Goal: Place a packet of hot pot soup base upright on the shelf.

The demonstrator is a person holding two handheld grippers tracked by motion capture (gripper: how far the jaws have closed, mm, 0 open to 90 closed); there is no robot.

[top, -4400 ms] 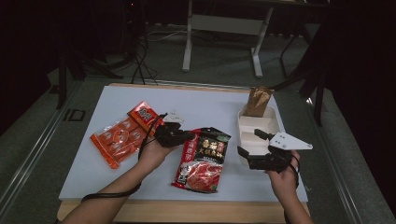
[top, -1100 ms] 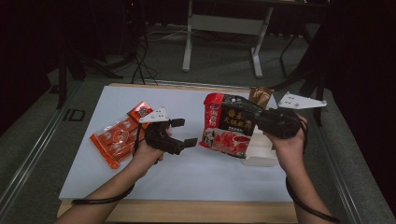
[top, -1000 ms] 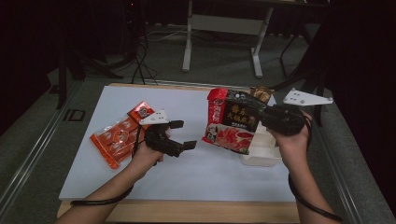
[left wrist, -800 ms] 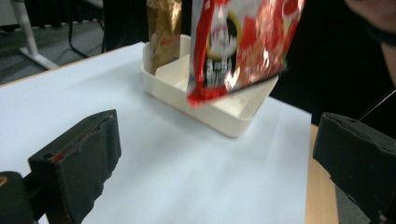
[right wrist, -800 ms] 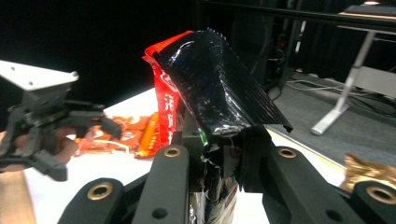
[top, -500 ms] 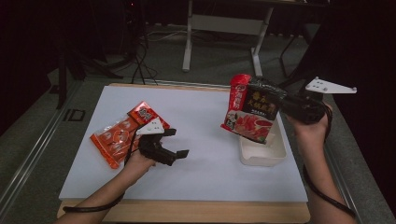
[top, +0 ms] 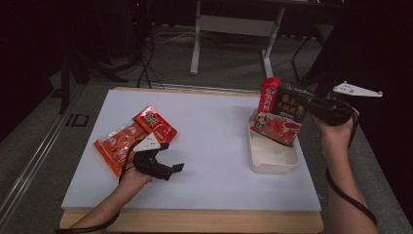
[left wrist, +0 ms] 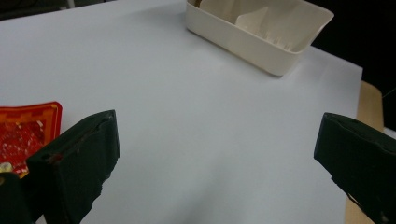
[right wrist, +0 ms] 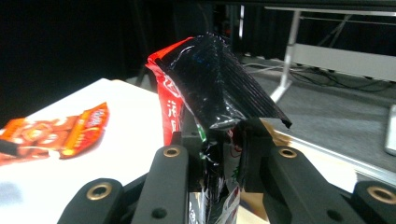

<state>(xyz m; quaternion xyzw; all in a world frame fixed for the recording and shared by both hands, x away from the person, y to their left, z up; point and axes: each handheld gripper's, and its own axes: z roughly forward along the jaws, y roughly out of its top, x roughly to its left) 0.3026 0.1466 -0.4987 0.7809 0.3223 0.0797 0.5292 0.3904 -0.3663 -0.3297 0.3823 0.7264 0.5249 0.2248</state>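
My right gripper is shut on the top edge of a black and red food packet, which hangs upright over the far end of a cream plastic box. From the right gripper view, the crumpled packet is pinched between the two jaws. My left gripper rests low over the white table near its front left, jaws wide open with nothing between them. Two orange-red packets lie just behind it. In the left gripper view the box lies ahead, with a corner of a red packet at left.
The white table top ends in a wooden front edge. A brown paper piece sits in the box behind the hanging packet. Dark floor, cables and a white stand frame lie beyond the table.
My right gripper has carried the black and red packet rightward, from the table's middle to above the cream box. My left gripper has dropped back toward the front left of the table.
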